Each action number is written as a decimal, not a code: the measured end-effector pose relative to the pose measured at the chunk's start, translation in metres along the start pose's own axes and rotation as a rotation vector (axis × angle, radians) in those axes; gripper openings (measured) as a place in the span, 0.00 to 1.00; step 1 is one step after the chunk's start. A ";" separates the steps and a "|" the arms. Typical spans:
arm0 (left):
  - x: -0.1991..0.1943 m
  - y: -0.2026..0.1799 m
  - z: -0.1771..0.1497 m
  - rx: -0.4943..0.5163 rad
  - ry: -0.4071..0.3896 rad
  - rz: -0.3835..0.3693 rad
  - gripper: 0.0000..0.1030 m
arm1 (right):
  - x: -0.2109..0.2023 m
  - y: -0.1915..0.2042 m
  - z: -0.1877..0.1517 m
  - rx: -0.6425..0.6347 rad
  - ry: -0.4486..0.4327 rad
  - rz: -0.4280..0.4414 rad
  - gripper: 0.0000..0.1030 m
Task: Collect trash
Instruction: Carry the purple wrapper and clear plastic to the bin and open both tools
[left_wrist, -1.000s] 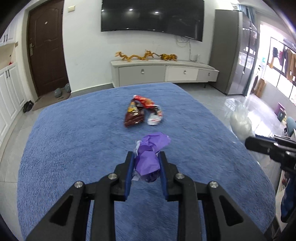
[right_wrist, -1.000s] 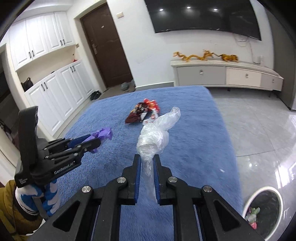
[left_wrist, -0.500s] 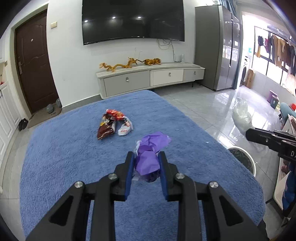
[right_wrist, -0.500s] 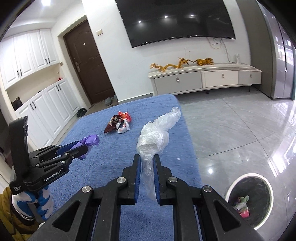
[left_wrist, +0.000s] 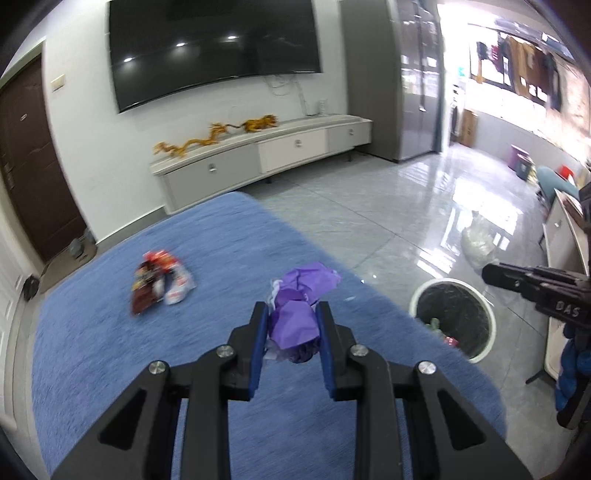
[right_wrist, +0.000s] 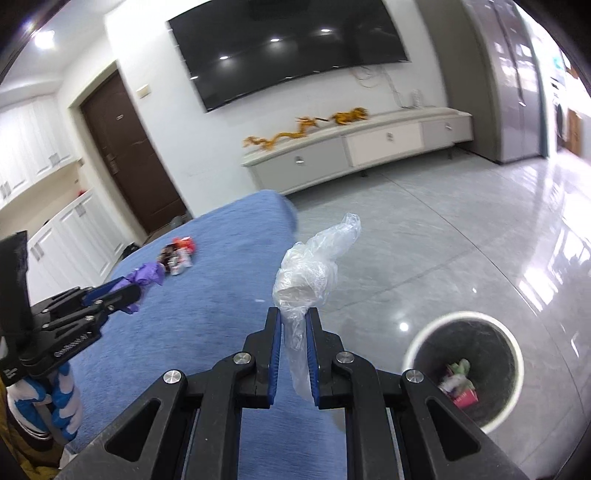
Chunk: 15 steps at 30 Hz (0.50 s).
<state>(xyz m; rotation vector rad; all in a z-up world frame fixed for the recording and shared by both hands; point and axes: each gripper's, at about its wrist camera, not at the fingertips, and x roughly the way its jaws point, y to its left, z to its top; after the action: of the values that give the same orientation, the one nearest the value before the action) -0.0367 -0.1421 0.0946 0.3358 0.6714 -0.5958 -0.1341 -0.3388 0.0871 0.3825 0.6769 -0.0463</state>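
Blue rug (left_wrist: 110, 369) has snack wrappers (left_wrist: 159, 282) left. Left gripper (left_wrist: 291, 343) clamps purple wad (left_wrist: 295, 321), right gripper (right_wrist: 295, 354) clamps plastic bag (right_wrist: 306, 273); neither in bin (right_wrist: 517, 354) yet.

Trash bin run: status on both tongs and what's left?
Left tongs shut on purple wad. Right tongs shut on clear plastic bag. Bin open, nothing in the way. Snack wrappers remain on blue rug.

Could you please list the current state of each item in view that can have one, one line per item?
Crumpled purple paper wad: clamped in left gripper.
Clear plastic bag: pinched upright in right gripper.
Round white trash bin: open, some trash inside.
Red snack wrappers: lying on blue rug.
Brown door: closed.
Wall television: off.
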 end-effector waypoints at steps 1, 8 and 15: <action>0.005 -0.011 0.005 0.018 0.002 -0.017 0.24 | -0.001 -0.011 -0.002 0.019 0.001 -0.020 0.12; 0.048 -0.102 0.035 0.175 0.036 -0.131 0.24 | -0.004 -0.091 -0.021 0.169 0.019 -0.141 0.12; 0.099 -0.188 0.049 0.310 0.102 -0.211 0.24 | 0.008 -0.158 -0.042 0.287 0.057 -0.184 0.12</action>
<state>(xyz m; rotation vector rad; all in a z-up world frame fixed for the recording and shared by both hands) -0.0662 -0.3523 0.0457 0.5924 0.7184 -0.8920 -0.1791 -0.4703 0.0002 0.5978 0.7628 -0.3110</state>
